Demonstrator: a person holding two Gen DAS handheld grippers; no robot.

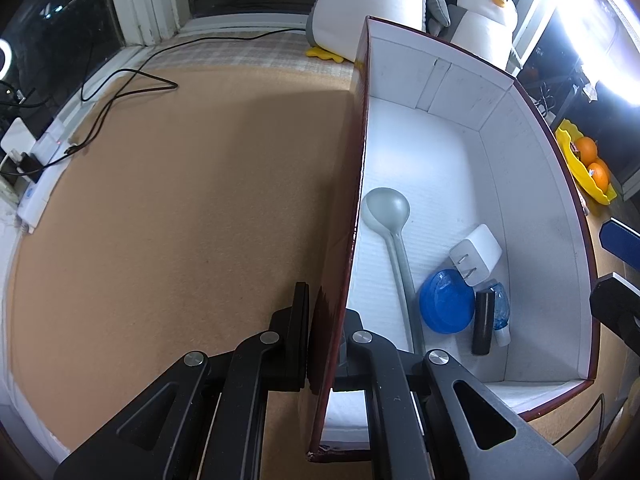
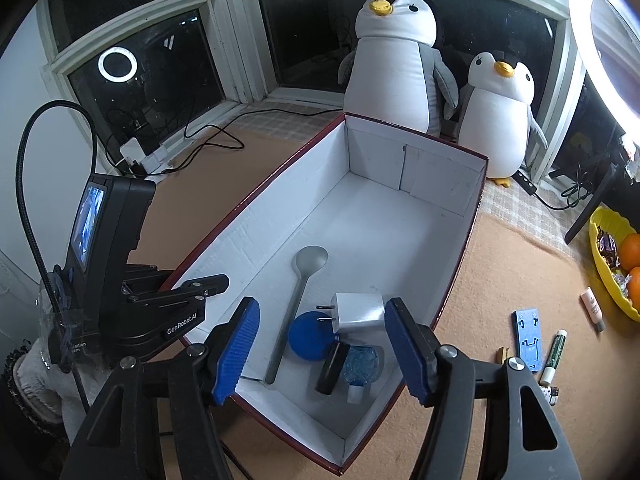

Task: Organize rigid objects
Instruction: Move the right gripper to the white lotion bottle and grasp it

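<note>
Box (image 2: 400, 216) wall stays pinched in the closed left gripper (image 1: 320, 344) – keep it steady – while the right gripper (image 2: 322, 346), open above the charger (image 2: 360, 314), lifts clear toward the 3 loose items lower right.

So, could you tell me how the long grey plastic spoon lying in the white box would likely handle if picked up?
The long grey plastic spoon looks stiff and probably light, being thin. Its slim handle lies flat on the box floor, so pinching it may be fiddly, and the smooth surface could slip.

Right gripper (image 2: 322, 350) open above box (image 2: 400, 216), charger (image 2: 360, 314), spoon (image 2: 298, 300) inside
</note>
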